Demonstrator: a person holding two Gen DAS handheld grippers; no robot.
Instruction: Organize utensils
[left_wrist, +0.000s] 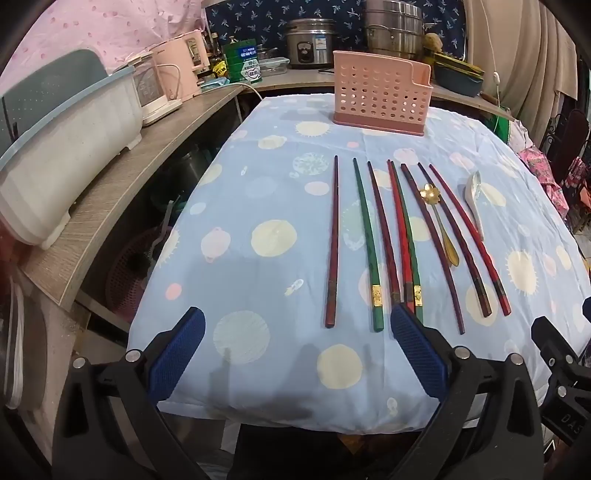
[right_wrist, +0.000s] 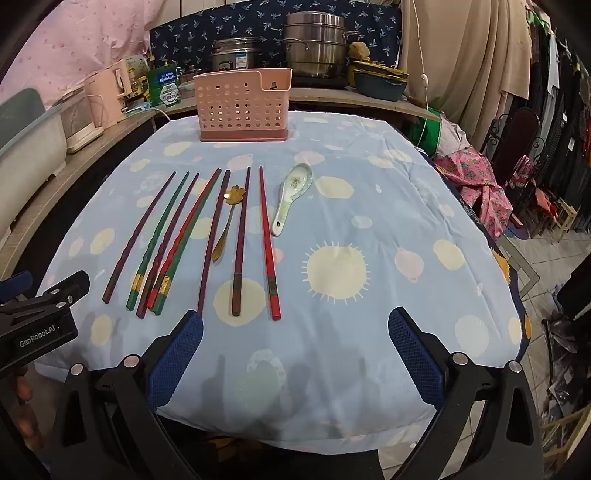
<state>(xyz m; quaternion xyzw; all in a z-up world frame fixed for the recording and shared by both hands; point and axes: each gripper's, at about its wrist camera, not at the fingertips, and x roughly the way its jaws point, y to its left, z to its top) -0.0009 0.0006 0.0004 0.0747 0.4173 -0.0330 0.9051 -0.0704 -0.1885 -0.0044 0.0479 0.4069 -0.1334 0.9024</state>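
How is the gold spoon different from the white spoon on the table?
The gold spoon is thin metal with a flower-shaped bowl; the white spoon is broad ceramic with a deep oval bowl. The gold spoon lies between chopsticks; the white spoon lies apart, to their right. Both lie flat, with their bowls toward the pink basket.

A pink perforated utensil holder (right_wrist: 243, 107) stands upright at twelve o'clock. Nearer, red, green and dark chopsticks (left_wrist: 373, 243) lie flat in a loose fan. A gold flower-bowled spoon (right_wrist: 225, 221) lies among them; a white ceramic spoon (right_wrist: 290, 197) lies at their three o'clock.
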